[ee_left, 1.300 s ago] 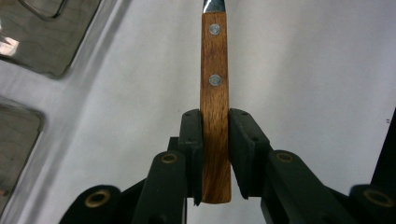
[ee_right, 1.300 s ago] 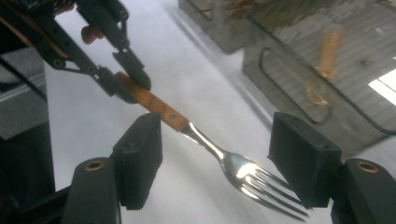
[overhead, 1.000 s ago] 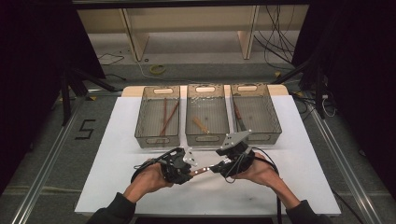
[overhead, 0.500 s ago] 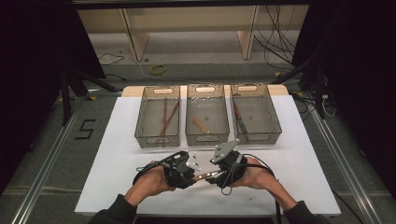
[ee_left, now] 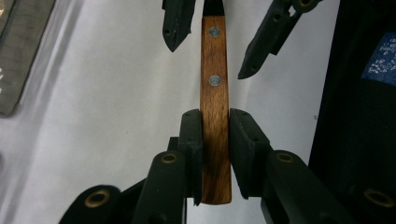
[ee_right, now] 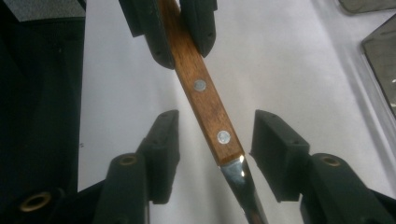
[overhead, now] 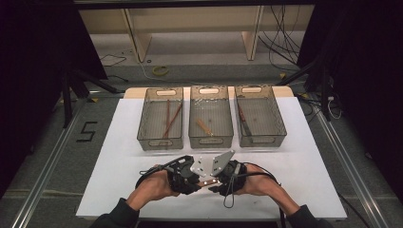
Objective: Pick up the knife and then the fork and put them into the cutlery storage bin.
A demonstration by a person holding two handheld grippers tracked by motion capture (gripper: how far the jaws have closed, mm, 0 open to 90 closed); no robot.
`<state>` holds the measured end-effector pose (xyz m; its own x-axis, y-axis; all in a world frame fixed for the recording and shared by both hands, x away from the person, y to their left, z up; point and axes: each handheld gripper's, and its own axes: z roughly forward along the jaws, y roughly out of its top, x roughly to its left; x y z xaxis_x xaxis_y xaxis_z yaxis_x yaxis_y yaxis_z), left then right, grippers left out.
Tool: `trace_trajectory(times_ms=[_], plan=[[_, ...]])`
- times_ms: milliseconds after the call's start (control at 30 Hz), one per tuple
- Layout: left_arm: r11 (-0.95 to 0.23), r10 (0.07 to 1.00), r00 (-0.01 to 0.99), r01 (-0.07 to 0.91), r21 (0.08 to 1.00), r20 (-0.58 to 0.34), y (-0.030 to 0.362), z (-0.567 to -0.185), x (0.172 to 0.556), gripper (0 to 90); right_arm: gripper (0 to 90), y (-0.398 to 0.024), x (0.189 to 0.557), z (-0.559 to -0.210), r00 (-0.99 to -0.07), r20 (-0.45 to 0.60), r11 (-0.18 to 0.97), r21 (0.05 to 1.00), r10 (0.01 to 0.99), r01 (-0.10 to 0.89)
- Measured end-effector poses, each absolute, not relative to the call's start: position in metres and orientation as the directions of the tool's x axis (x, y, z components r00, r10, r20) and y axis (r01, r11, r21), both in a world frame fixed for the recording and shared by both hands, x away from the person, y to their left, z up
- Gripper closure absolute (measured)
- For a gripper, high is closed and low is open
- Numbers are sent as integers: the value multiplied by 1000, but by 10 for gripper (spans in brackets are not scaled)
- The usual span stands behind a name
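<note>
Knife (ee_left: 215,112), wood handle w/ two rivets, sits between both grippers over white table (overhead: 119,156), near front edge. L gripper (ee_left: 215,122): jaws closed tight on handle's butt half, pads pressing both flat sides. R gripper (ee_right: 211,140): jaws spread wide either side of handle/blade junction, not touching it; steel blade (ee_right: 243,191) runs back between them toward its camera. High view: L hand (overhead: 157,187) and R hand (overhead: 256,183) close together. Beyond fingertips, three wire bins (overhead: 211,138) in a row.
</note>
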<state>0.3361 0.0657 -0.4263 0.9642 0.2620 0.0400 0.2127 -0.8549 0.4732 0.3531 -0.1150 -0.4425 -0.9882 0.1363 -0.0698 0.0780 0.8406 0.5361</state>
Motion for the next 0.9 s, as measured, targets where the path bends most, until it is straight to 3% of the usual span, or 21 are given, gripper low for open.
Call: trace_trajectory(times_ms=[300,567,833,900], plan=[[-858,236,972,197,475,22,64,-426,334,750,685,-113,350,-445,-992,-80,852,521,93,38],[-867,188,982,163,471,6,64,-427,333,744,749,-114,347,-448,-998,-68,863,505,10,-26],[-831,230,973,204,518,-16,72,-423,339,708,779,-112,345,-448,-998,-59,861,509,4,-26],[-818,261,965,224,530,-4,74,-422,341,631,780,-113,346,-448,-998,-65,861,509,8,-26]])
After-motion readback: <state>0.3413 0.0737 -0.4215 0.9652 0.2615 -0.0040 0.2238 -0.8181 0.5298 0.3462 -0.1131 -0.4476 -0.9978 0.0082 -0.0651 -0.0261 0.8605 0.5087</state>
